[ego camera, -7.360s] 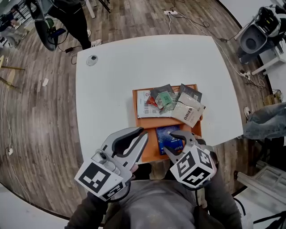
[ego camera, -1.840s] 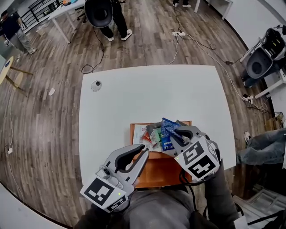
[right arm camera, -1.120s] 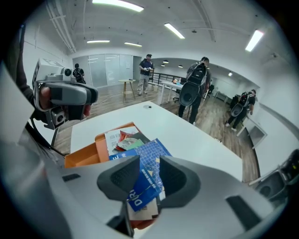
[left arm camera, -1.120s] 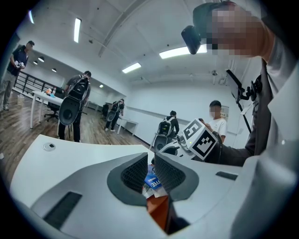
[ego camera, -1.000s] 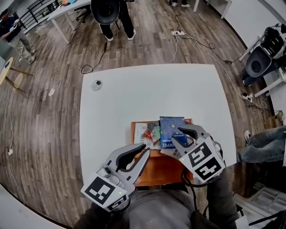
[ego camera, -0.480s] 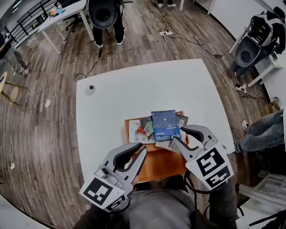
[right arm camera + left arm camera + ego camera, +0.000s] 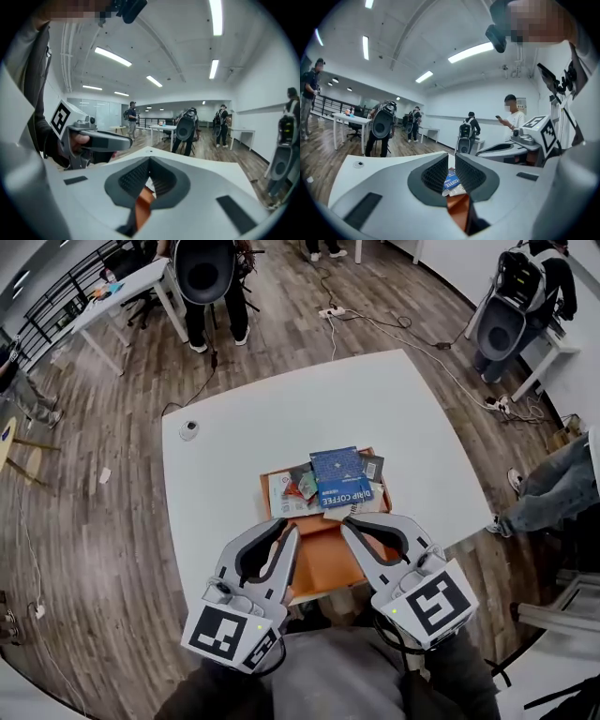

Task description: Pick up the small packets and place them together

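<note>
The small packets (image 7: 302,487) lie heaped at the far end of the orange tray (image 7: 319,559). The blue drip-coffee packet (image 7: 339,476) is on top, its long axis running roughly near to far. Both grippers hang over the tray's near end. The right gripper (image 7: 349,524) is nearer the heap, its jaws pressed together on nothing. The left gripper (image 7: 289,531) shows a narrow, empty gap.

Wood plank floor (image 7: 94,484) all round. White square table (image 7: 234,427) in the middle. White desk (image 7: 127,287) far left, next to a black railing (image 7: 47,306). Power strip (image 7: 330,311) and loose cables on the far floor. White walls (image 7: 487,101), long ceiling strip lights (image 7: 471,51), all lit.
</note>
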`<state>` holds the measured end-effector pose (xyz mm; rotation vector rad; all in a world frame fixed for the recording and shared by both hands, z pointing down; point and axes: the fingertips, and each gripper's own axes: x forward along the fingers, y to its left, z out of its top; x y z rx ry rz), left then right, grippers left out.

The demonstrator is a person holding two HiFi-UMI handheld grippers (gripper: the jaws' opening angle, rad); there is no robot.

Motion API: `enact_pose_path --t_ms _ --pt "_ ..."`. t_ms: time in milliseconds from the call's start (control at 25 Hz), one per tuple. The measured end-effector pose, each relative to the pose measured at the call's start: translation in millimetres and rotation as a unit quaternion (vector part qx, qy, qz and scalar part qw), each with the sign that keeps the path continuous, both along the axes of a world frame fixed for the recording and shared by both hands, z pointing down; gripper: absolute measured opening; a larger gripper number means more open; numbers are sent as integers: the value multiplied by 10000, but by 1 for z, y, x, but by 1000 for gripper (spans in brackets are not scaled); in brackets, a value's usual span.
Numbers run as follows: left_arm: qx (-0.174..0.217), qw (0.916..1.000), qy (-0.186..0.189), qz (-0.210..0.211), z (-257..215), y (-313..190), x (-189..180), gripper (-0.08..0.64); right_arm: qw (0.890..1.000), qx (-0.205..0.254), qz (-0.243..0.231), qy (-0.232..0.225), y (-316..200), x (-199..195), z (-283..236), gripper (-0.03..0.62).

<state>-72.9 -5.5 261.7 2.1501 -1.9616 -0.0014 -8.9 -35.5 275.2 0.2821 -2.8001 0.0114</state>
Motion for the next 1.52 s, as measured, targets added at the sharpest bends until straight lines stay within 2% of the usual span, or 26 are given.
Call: enact_pose_path --t_ms 240,480,760,1520 --pt "323 9984 -448 -130 -19 8 15 49 9970 113 205 -736 20 -3 -21 5" --pt "516 9968 -606 -5 -33 14 32 49 9942 270 387 -965 20 5 -39 5" --pt "525 9947 -869 -136 -42 18 32 49 9929 337 386 -1076 28 4 -47 5" --pt "290 9961 -805 -192 -31 16 16 49 9945 216 338 -971 26 -14 -39 4"
